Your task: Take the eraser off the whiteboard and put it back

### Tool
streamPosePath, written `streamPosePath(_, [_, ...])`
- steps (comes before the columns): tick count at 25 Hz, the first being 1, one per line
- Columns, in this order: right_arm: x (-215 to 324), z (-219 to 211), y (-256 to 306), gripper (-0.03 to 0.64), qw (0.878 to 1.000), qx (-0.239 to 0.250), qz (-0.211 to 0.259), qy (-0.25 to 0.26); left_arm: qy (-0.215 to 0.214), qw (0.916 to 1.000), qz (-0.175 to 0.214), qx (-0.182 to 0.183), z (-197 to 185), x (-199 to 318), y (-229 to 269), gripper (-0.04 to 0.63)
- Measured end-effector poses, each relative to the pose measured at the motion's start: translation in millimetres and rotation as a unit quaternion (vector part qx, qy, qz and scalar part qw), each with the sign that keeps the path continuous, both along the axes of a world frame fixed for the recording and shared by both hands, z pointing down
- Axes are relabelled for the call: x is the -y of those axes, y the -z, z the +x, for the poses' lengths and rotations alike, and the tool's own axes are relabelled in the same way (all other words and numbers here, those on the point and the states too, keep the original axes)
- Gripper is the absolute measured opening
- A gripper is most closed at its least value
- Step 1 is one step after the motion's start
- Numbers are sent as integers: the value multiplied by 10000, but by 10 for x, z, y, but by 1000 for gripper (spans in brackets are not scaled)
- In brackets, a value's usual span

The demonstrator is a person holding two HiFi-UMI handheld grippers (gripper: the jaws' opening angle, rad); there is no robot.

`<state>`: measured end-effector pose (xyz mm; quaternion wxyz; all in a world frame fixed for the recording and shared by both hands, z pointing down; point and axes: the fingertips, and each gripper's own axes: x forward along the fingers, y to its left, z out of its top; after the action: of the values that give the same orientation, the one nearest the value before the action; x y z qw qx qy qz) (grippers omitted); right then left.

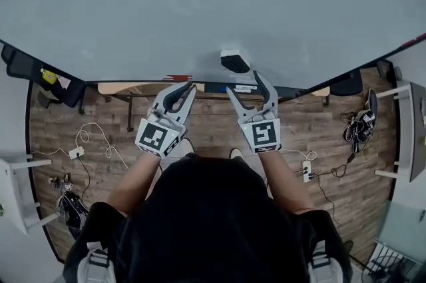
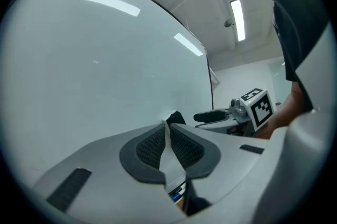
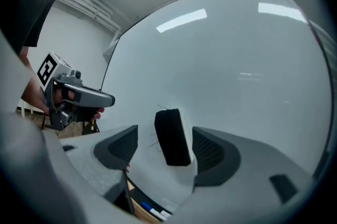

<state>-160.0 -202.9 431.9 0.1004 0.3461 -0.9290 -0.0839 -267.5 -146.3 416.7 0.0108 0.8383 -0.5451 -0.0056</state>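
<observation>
- Two grippers: right gripper (image 3: 164, 134) spread around the eraser (image 3: 171, 138), not touching it; left gripper (image 2: 167, 129) pressed together, empty.
- Eraser likely light, soft-faced; pinch its long sides.

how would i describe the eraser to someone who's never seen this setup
Start at the big whiteboard and go down to its lower edge, near the middle. The eraser is a small block on the board face, white with a black side, just ahead of the open right gripper. It is the only thing on the board; the pens lie on the ledge below.
</observation>
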Motion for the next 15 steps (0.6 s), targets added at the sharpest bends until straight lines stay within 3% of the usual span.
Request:
streamPosePath(8, [242, -215, -186, 333, 9949, -496, 185, -858, -638, 9980, -7, 43, -199, 231, -113, 26])
streamPosePath(15, [380, -227, -191, 331, 9787, -987, 691, -1663, -973, 9952, 7, 48, -304, 275, -179, 26])
